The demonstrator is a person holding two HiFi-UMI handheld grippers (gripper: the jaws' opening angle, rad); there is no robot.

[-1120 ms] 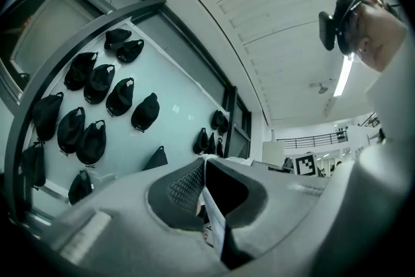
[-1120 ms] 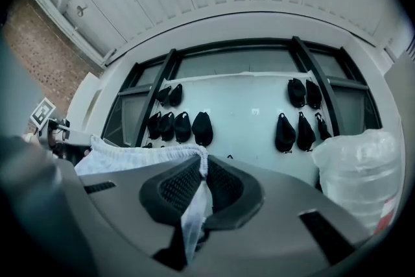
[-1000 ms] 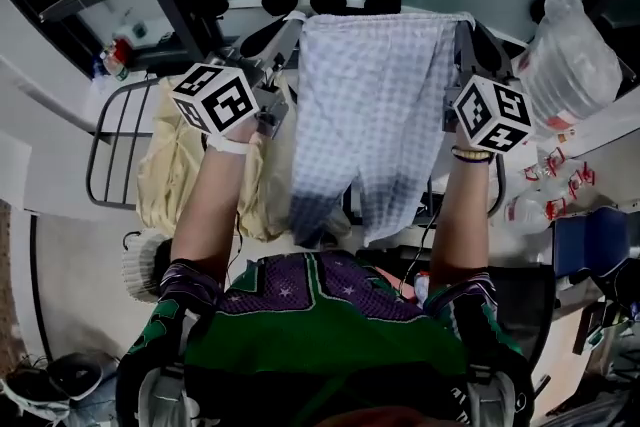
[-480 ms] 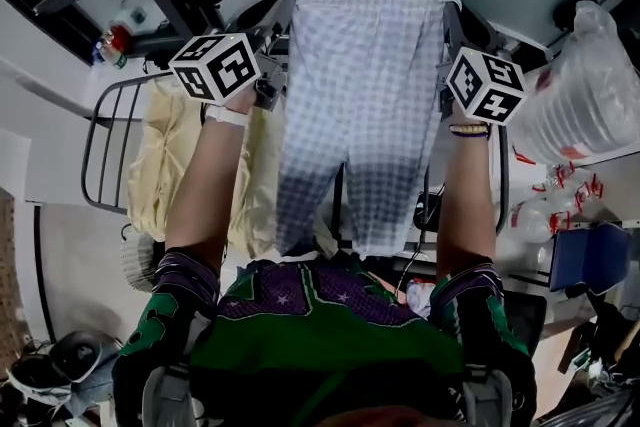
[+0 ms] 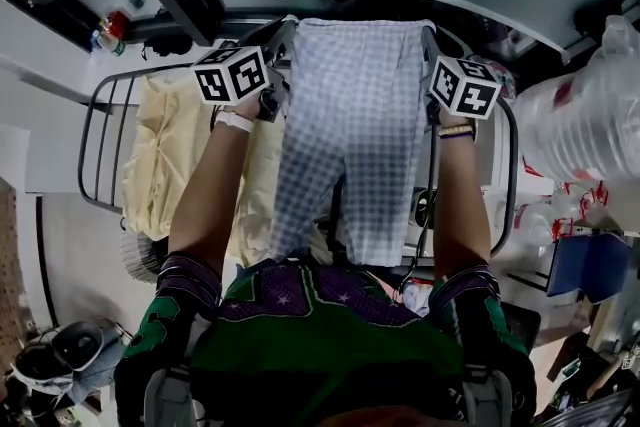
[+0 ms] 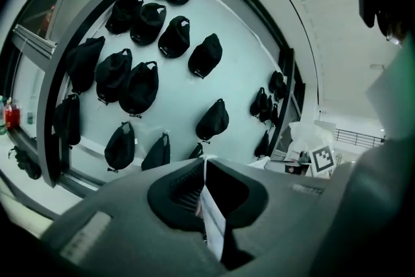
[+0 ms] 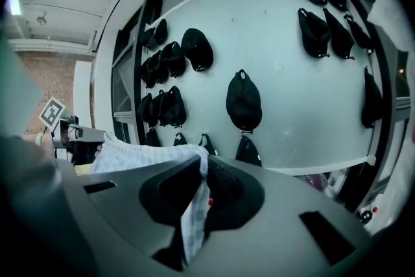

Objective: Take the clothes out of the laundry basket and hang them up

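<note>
Over the rack (image 5: 83,158), my left gripper (image 6: 203,170) and right gripper (image 7: 203,170) each pinch a waistband corner of the checked trousers (image 5: 350,140). A yellow cloth (image 5: 165,155) already hangs there; these are not yet hung.

Shirt (image 5: 320,315) green-purple, small stars, short sleeves; white wristband (image 5: 233,121); marker cubes (image 5: 232,74) black-white squares.

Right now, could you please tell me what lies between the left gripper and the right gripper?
The waistband of the checked trousers spans the gap, with the left gripper and the right gripper each shut on one end; the head view shows it.
</note>
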